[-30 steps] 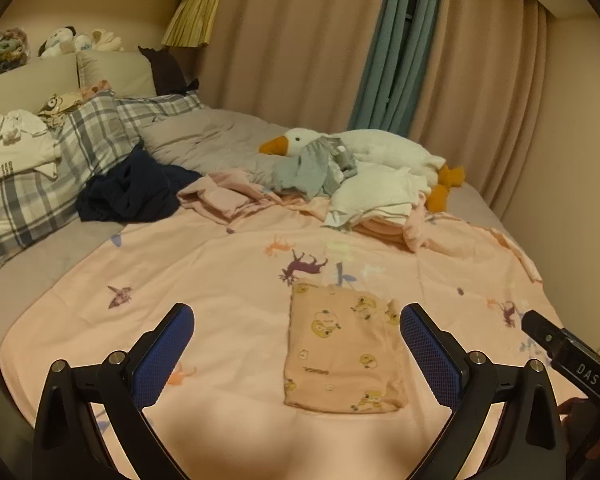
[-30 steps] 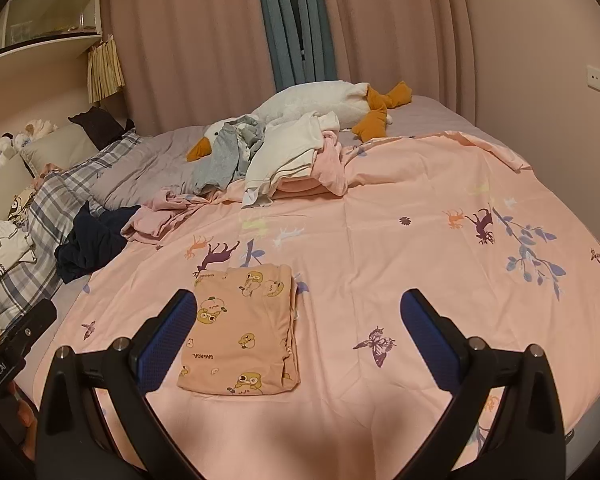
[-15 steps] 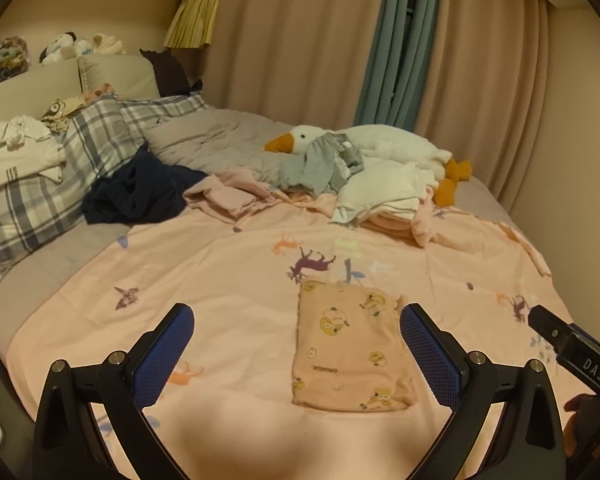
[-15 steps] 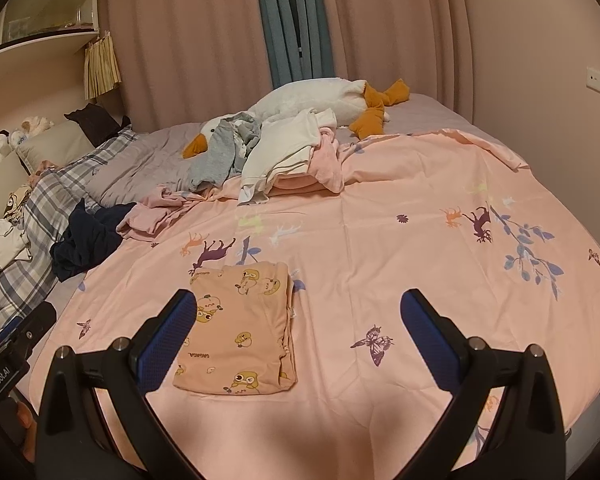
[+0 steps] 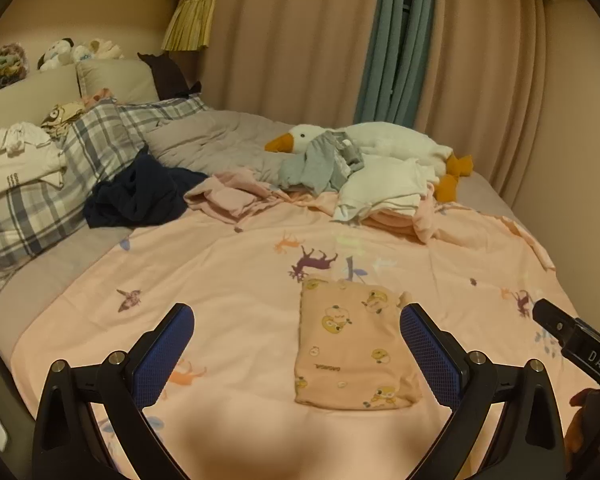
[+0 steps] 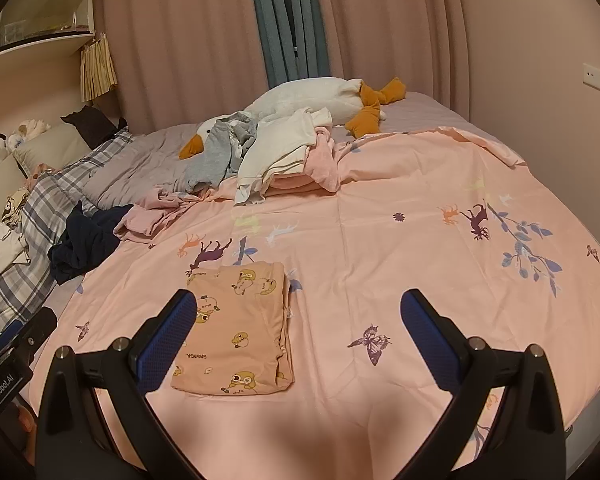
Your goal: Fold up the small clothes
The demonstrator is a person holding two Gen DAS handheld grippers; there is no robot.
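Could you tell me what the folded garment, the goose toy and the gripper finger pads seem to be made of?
Folded garment: likely soft matte cotton knit; it lies limp, printed with cartoon figures. Goose toy: plush, probably polyester; fuzzy white body, orange beak and feet. Finger pads: seemingly blue rubbery material with a fine dotted grip texture, on glossy black, probably plastic, arms.

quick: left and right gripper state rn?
Left gripper: open, holding nothing.
Right gripper: open, holding nothing; folded garment lies on the bed.

A home bedroom: bed (image 5: 260,280), pillows (image 5: 60,184), curtains (image 5: 300,40).
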